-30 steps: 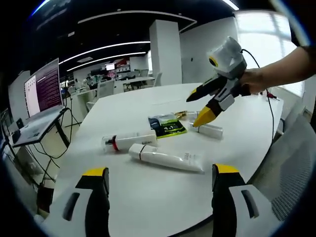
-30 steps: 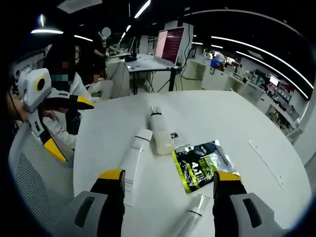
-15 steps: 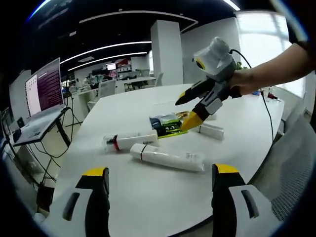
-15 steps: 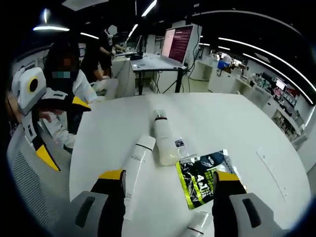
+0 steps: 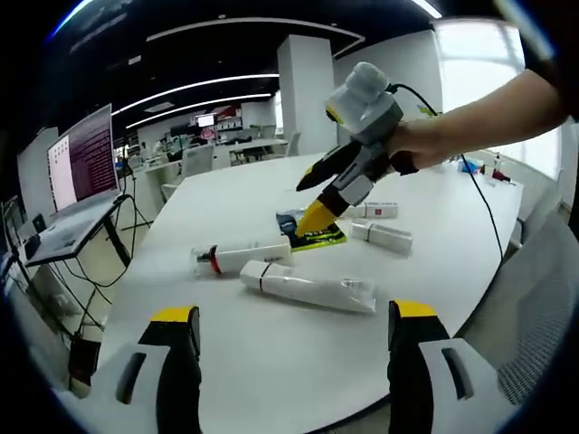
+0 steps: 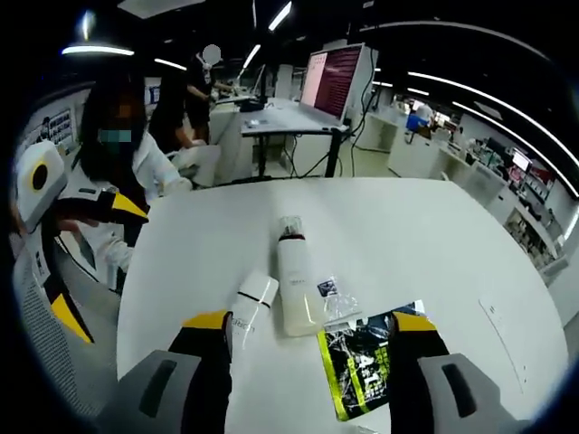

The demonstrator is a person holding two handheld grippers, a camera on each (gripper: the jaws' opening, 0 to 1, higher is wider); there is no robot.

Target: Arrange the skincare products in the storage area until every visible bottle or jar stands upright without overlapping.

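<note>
Several skincare items lie flat on the white table (image 5: 271,380). A white bottle with a red band (image 5: 240,258) and a long white tube (image 5: 308,289) lie nearest. A green-and-black sachet (image 5: 317,237), a small white bottle (image 5: 382,237) and a small tube (image 5: 373,210) lie behind them. My left gripper (image 5: 294,312) is open at the near table edge, holding nothing. My right gripper (image 5: 309,201), held by a hand, hovers open above the sachet. From the right gripper (image 6: 308,323) I see the white bottle (image 6: 297,285), the tube (image 6: 249,303) and the sachet (image 6: 362,362) below, and the left gripper (image 6: 95,262) at the left.
A laptop (image 5: 81,167) stands on a side desk left of the table, with cables hanging beneath. A mesh chair (image 5: 543,298) is at the right table edge. A seated person (image 6: 127,154) is beyond the left edge of the table. The far half of the table is bare.
The right gripper has moved leftward over the table, from above the small white bottle to above the sachet. The left gripper has stayed put, and the items have not moved.
</note>
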